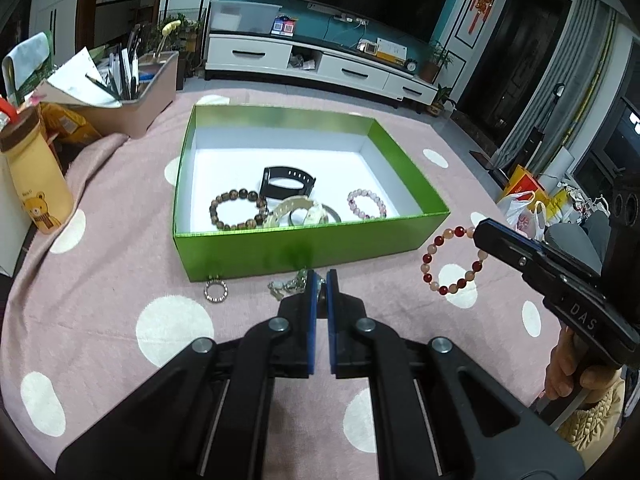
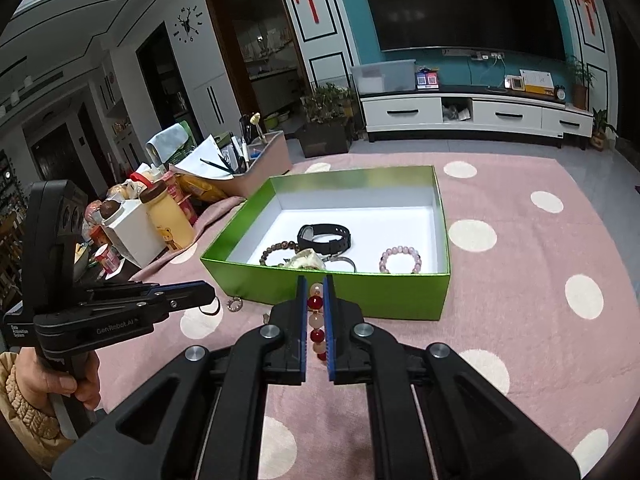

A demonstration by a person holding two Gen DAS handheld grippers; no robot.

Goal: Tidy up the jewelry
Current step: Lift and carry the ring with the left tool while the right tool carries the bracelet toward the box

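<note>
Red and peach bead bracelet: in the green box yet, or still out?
Out. The red and peach bead bracelet hangs from the shut right gripper, outside the green box.

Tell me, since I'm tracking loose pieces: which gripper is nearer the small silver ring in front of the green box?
Left. The left gripper sits just right of the silver ring on the cloth; the right gripper is farther right, holding the red bead bracelet.

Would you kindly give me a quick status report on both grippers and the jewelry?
Right gripper shut on red bead bracelet, held up beside green box. Left gripper shut on small pendant at box front. Ring on cloth. Path clear.
</note>
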